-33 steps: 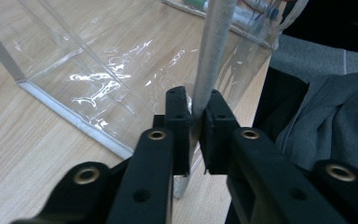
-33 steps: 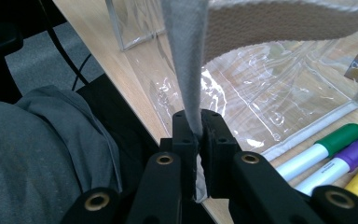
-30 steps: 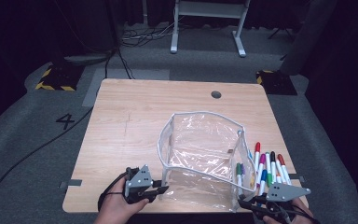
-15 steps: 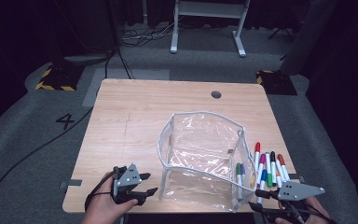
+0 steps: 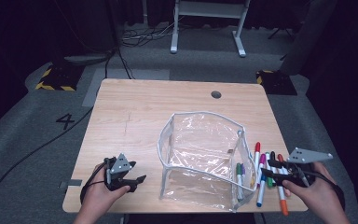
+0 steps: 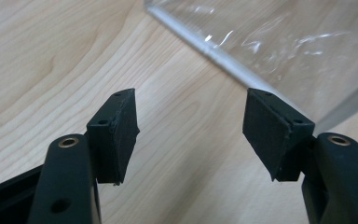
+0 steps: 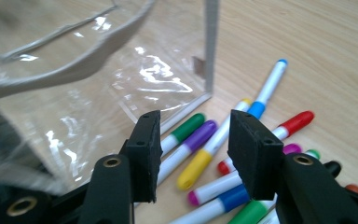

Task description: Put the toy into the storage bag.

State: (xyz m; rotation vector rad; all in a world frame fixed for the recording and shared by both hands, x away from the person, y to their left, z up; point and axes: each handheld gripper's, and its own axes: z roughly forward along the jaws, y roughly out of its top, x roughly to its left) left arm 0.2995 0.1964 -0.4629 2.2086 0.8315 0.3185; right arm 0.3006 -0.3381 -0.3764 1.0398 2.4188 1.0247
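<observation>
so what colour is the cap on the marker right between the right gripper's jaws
Yellow. The marker's cap shows best in the right gripper view, lying on the table between the open jaws of the right gripper.

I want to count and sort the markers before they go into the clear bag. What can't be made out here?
- Marker count: in the high view, the right gripper and the hand cover part of the markers; the pile is small.
- Two markers sit behind the clear bag wall; inside or outside is unclear.
- Right gripper view: the bottom edge and the jaws cut off the nearer markers.
- Printing on the markers: too small.
</observation>
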